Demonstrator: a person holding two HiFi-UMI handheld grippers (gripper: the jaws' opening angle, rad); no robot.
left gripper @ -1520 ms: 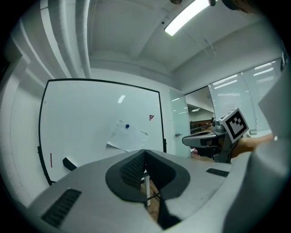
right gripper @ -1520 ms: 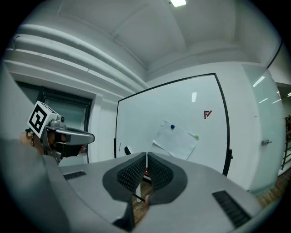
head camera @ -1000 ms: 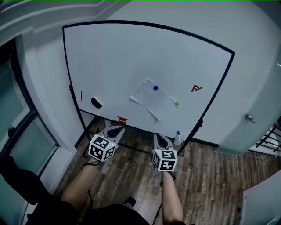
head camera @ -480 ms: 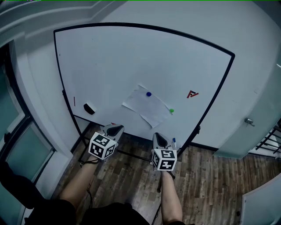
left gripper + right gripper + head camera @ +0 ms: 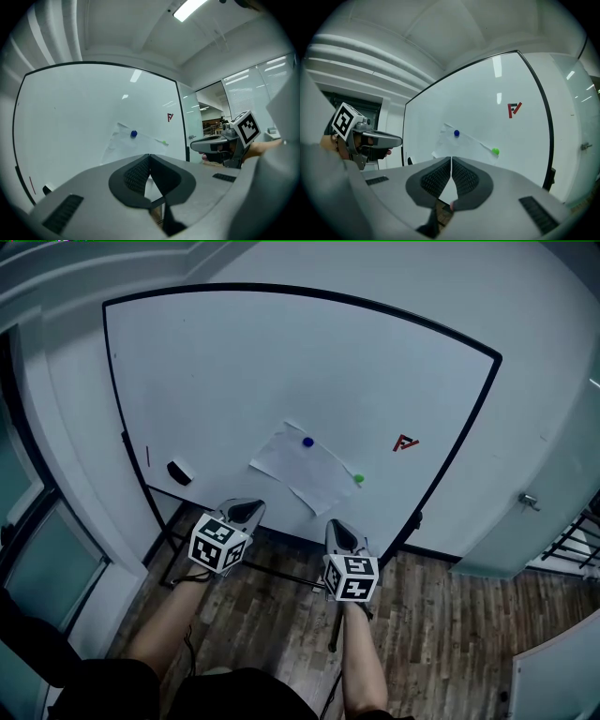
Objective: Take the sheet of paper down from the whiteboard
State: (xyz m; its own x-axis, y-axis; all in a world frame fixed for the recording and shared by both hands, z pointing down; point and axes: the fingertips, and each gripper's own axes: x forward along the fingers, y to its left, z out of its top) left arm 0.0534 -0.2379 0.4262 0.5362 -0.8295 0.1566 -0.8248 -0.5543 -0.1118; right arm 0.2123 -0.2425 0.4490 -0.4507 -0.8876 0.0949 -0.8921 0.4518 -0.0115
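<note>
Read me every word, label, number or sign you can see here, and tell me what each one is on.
"F" with a slanted stroke, a red logo on the whiteboard; a loose reading.
Sheet of paper: no print can be made out.
Marker cubes: square codes, no letters.

The left forearm (image 5: 164, 629) and the right forearm (image 5: 361, 662) are seen from above, bare and stretched forward side by side. The left tool (image 5: 246, 512) is held in the left hand and the right tool (image 5: 341, 534) in the right hand. The two tools are kept well apart, and both are pointed ahead. A marker cube (image 5: 219, 544) is carried on top of the left tool, and a second marker cube (image 5: 352, 578) on top of the right tool. The left tool's jaws are pressed together at the tips, with nothing gripped between them. The right tool's jaws are likewise closed and empty. The hands are mostly hidden beneath the cubes.
</note>
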